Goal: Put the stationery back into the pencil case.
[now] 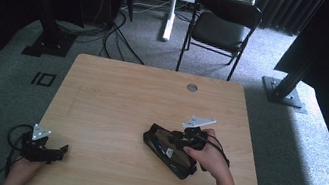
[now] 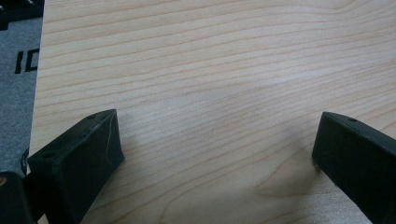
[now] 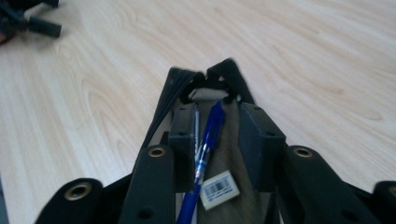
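Black pencil case (image 3: 187, 88) lies open, blue pen (image 3: 208, 135) inside; both tongs spread, empty.

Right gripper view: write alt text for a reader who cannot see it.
A blue pen lies inside an open black pencil case, between the slightly parted jaws of the right gripper, beside a small barcoded white eraser. The case rests on a light wooden table.

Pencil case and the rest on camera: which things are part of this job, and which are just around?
In the job:
- pencil case, lying open on the table
- blue pen inside it
- small barcoded eraser inside it
- right gripper, over the case's opening

Just around:
- left gripper, open, over bare table
- folding chair
- floor cables
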{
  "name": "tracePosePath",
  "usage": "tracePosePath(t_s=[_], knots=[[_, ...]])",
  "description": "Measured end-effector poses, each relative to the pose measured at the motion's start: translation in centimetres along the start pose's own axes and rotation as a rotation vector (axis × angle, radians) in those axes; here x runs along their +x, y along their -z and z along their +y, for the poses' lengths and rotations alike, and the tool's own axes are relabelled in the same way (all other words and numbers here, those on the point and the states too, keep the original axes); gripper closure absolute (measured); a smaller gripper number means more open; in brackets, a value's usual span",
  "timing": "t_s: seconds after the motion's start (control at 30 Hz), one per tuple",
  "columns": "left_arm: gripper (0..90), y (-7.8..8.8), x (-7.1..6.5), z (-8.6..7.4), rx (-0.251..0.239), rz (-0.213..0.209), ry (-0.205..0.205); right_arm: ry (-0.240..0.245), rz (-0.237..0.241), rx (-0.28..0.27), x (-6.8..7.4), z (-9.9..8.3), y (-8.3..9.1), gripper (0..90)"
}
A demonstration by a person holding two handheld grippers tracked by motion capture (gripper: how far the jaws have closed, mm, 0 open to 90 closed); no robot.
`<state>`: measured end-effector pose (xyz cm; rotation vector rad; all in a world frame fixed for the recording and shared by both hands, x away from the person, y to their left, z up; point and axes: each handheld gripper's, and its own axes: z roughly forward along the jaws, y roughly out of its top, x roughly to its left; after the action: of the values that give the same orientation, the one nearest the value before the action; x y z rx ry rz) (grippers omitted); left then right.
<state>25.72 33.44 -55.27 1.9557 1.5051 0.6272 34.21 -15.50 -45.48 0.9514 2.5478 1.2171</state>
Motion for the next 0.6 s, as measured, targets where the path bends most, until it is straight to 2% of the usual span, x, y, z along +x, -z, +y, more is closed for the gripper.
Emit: tracePosePath(t_s=[0.23, 0.27, 0.47, 0.6], knots=[[1.8, 0.0, 0.0, 0.0, 0.000, 0.000, 0.000, -0.032, -0.057, -0.059, -0.8, 0.1, 0.6, 58.8], [1.8, 0.0, 0.0, 0.0, 0.000, 0.000, 0.000, -0.044, -0.080, -0.085, -1.2, 0.0, 0.8, 56.7], [1.8, 0.0, 0.0, 0.0, 0.000, 0.000, 0.000, -0.080, -0.156, -0.138, -2.5, -0.3, 1.5, 51.3], [1.8, 0.0, 0.0, 0.0, 0.000, 0.000, 0.000, -0.102, -0.184, -0.150, -3.2, -0.7, 1.7, 50.5]])
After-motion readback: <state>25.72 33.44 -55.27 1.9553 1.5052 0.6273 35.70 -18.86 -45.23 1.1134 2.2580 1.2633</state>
